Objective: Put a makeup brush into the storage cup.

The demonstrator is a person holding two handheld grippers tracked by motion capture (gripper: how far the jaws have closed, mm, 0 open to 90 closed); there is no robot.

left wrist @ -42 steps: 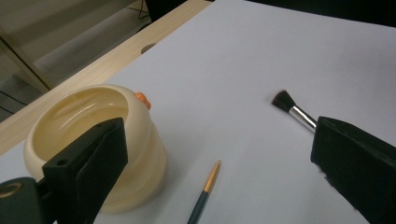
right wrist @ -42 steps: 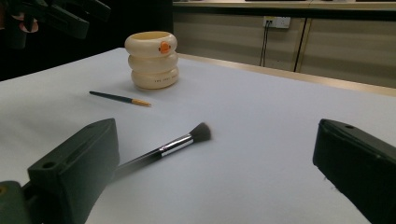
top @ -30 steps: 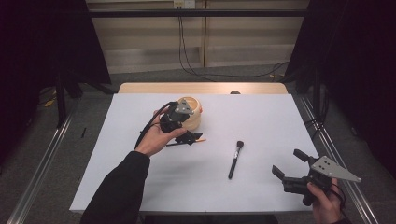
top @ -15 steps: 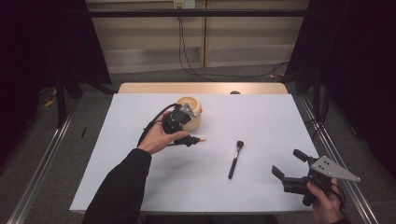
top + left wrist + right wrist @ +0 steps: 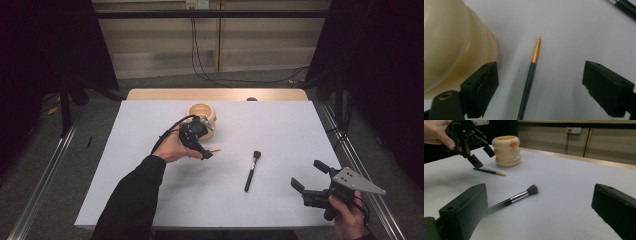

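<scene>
Two grippers are seen over the white table (image 5: 150,195). The left gripper (image 5: 540,90) is poised just above the pencil (image 5: 530,75), which lies flat between its jaws, untouched; the jaws have just been closing but are wide apart. The cream holder (image 5: 451,42) stands just beside, perhaps touching one jaw. The right gripper (image 5: 306,176) is held wide, empty, near the brush (image 5: 252,170).
</scene>
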